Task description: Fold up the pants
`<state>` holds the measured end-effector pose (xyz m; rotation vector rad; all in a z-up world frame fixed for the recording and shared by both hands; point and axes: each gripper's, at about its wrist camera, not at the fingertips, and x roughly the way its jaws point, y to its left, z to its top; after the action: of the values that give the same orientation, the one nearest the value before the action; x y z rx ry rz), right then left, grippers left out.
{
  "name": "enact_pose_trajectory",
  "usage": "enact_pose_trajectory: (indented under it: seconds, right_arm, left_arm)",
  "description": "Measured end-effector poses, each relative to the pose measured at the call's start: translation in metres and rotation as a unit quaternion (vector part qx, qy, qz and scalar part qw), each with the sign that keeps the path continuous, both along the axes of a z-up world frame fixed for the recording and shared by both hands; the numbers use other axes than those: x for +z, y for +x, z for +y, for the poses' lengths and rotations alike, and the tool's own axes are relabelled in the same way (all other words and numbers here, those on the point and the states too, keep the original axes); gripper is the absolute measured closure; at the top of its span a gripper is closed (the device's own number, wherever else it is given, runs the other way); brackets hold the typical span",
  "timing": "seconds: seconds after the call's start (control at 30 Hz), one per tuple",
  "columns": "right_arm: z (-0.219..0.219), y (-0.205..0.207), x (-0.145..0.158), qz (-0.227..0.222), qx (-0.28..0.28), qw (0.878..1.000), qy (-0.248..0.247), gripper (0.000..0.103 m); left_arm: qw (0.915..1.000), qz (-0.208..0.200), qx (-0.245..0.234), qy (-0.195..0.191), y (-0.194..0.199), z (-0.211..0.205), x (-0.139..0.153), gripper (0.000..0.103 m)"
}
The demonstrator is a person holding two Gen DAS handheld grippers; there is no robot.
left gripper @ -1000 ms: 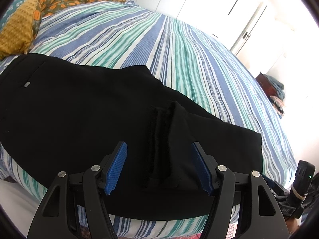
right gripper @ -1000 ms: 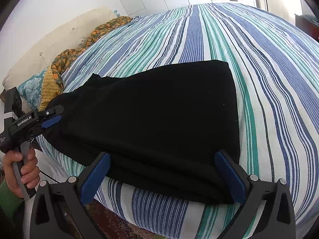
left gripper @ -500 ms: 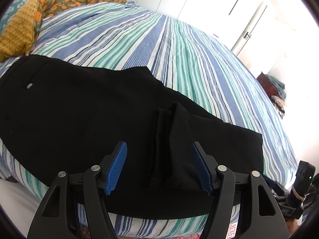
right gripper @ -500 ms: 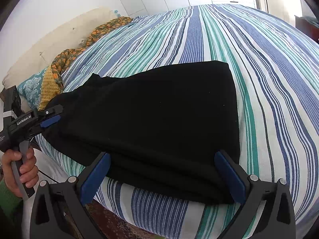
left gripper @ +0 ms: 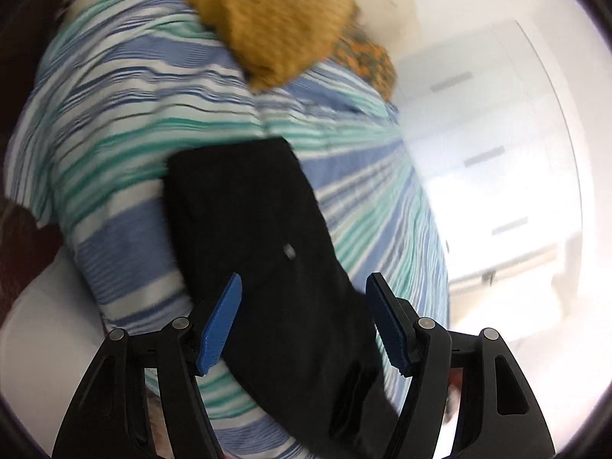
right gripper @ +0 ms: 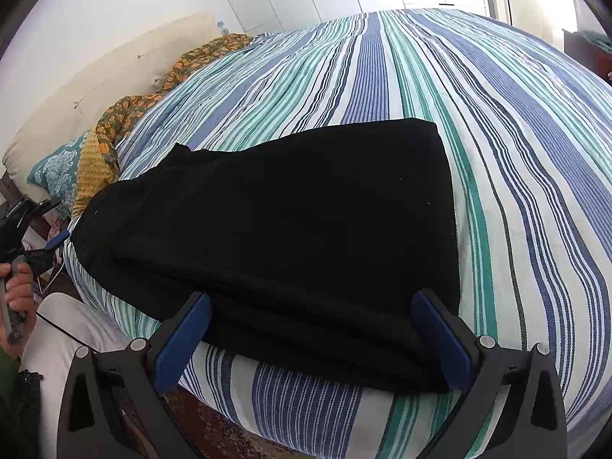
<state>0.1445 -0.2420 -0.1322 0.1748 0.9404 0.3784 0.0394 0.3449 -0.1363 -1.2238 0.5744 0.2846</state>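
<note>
So the left gripper (left gripper: 304,319) had swung round hard since half a second earlier: it had been looking across the pants from the bed's near edge with a raised fold sitting between its fingers, and now its view was all motion blur, aimed along the pants (left gripper: 267,252) toward the mustard-yellow pillow (left gripper: 275,26) up at 12 o'clock. Its blue pads (left gripper: 220,323) were spread wide, nothing pinched between them, just black fabric running under the gap. The right gripper (right gripper: 311,338) hadn't really budged; it was parked at the bed's edge, jaws wide apart, straddling the near end of the pants (right gripper: 275,237) without clamping it. From that side the pants lay flat in stacked layers on the striped bedspread (right gripper: 516,122), filling the middle of the view and tapering off toward 9 o'clock. Out at 9 o'clock you could see the left gripper (right gripper: 57,243) in the person's hand (right gripper: 17,294), just off the far end of the pants. The orange floral fabric (right gripper: 160,91) and a teal patterned pillow (right gripper: 53,172) sat around 10 o'clock, well clear of the pants.
</note>
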Motion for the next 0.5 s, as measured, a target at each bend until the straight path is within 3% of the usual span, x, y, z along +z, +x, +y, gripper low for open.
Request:
enact_pose_trajectory:
  seconds: [0.07,0.17,0.4,0.5]
  right_arm:
    - [0.000,0.001,0.000,0.001,-0.001,1.000,0.000,0.000]
    - [0.000,0.000,0.000,0.002,-0.003,1.000,0.001,0.000]
    - [0.000,0.001,0.001,0.001,-0.002,1.000,-0.001,0.000]
    - [0.000,0.002,0.000,0.001,-0.002,1.000,-0.001,0.000]
  left_arm:
    - [0.9975,-0.006,0.041,-0.057,-0.013,0.033,-0.012,0.034]
    - [0.9929,-0.007,0.065,-0.099,-0.020,0.063,-0.023,0.035]
    - [0.9937,0.048,0.027,-0.097,0.005,0.064,-0.045,0.045]
    - [0.9908,0.050,0.038,-0.120,0.014,0.064,-0.061,0.045]
